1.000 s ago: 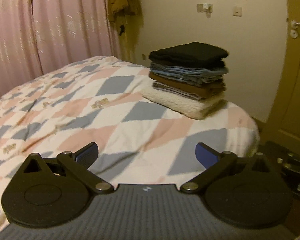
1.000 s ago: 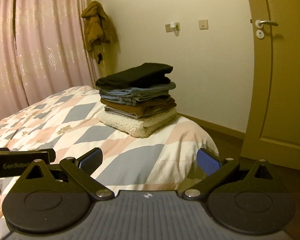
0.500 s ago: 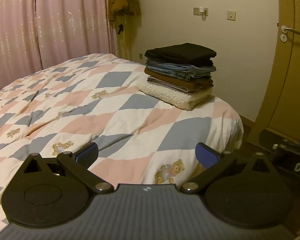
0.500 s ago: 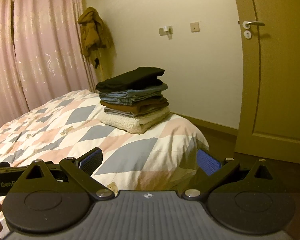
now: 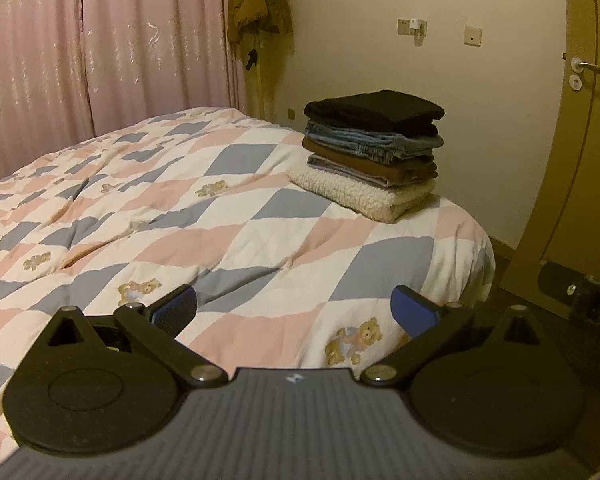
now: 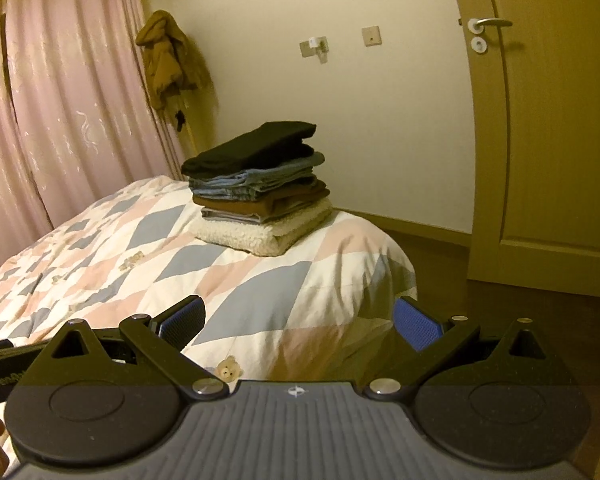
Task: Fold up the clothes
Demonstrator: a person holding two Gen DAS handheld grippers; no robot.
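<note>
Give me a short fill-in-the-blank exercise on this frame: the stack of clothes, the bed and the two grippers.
1. The top garment of the stack of folded clothes is ____ in colour.
2. The stack sits on the bed, near the corner closest to the ____.
3. The left gripper and the right gripper are both ____ and hold nothing.
4. The bottom layer of the stack is a fluffy ____-coloured item.

Missing words: black; door; open; cream
</note>
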